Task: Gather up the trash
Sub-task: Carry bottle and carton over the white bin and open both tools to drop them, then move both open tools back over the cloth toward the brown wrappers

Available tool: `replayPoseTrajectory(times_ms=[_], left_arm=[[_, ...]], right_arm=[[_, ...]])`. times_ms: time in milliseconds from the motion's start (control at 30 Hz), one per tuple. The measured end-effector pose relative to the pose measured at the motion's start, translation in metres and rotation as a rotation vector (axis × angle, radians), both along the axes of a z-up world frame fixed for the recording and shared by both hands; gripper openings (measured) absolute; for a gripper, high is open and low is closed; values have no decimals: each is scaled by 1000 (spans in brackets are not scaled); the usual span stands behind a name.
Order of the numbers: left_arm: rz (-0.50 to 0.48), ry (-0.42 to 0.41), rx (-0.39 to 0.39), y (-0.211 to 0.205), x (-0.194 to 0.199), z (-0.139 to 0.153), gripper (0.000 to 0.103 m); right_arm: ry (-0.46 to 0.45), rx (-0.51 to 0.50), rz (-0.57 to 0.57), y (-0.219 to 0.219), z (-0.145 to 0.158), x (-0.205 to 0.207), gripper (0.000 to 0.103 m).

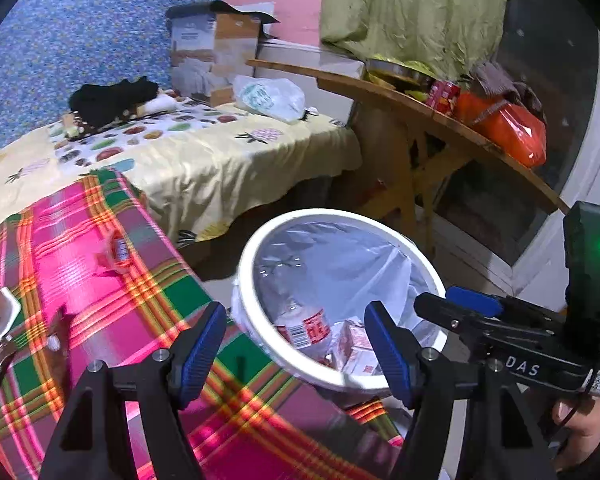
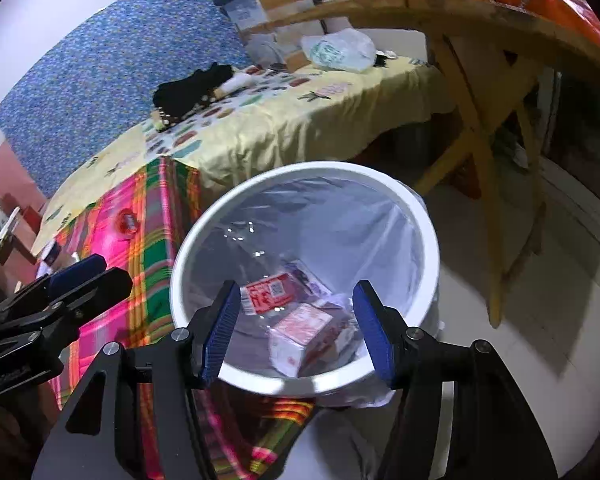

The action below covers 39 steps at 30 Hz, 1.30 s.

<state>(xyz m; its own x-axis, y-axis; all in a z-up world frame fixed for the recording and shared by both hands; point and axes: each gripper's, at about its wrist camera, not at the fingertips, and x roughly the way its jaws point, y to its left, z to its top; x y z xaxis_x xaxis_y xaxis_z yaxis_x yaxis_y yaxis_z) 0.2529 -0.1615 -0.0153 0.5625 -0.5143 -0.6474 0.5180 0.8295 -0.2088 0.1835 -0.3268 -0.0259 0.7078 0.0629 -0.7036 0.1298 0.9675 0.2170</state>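
One white bin with one clear liner is standing beside the plaid-covered worktop. Inside it are lying one red-labelled bottle and one pink-and-white carton; further scraps beneath are too blurred to count. One roll of red tape is resting on the worktop. Two grippers are showing, left gripper and right gripper, each with two blue pads.

We hold left gripper level, jaws spread wide, nothing between them. Right gripper just beside it, jaws likewise wide apart, empty. Our right hand wraps right gripper's handle.
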Motion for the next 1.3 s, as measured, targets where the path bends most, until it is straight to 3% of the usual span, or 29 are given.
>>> replayPoseTrajectory(times_ms=[800,1300], left_arm=[[213,-27,14,104,-39,12,71],[319,3,-7,160,-47,7,71]], right_arm=[[-54,-42,217,79,22,2,60],[-59,-28,308,113,25,3,60]])
